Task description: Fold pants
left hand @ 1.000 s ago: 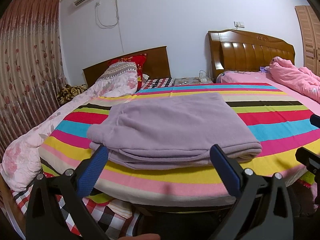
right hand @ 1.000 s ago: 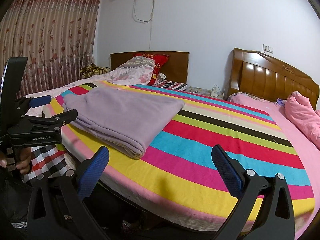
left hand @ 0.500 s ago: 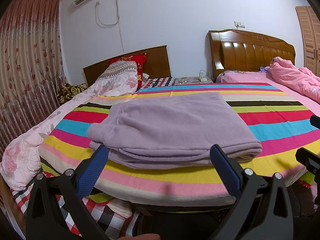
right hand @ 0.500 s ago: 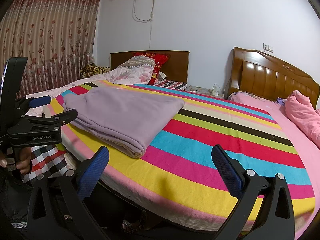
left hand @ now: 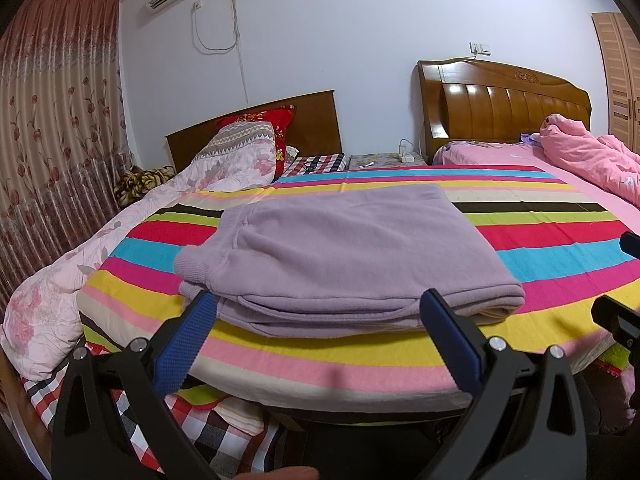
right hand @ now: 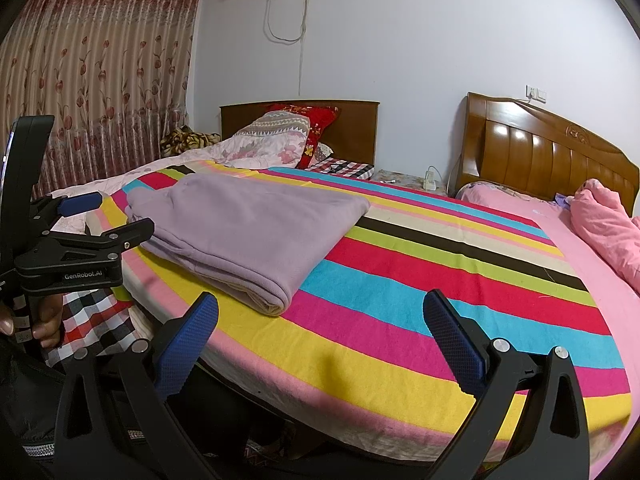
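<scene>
Lilac fleece pants (left hand: 344, 256) lie folded in a flat stack on the striped blanket (left hand: 560, 248), near its front edge. My left gripper (left hand: 320, 308) stands open just in front of the stack, with nothing between its blue pads. In the right wrist view the same pants (right hand: 248, 228) sit at the left, and my right gripper (right hand: 320, 312) hangs open over the blanket's front edge (right hand: 360, 384), to the right of the stack and apart from it. The left gripper (right hand: 100, 216) also shows there from the side, held by a hand (right hand: 44, 320).
A pink floral quilt (left hand: 60, 280) with pillows (left hand: 248, 140) lies left of the blanket. A pink duvet (left hand: 588, 156) is heaped at the far right by the wooden headboard (left hand: 504, 100). Checked fabric (left hand: 120, 412) hangs below the front edge. Curtains (left hand: 52, 120) cover the left wall.
</scene>
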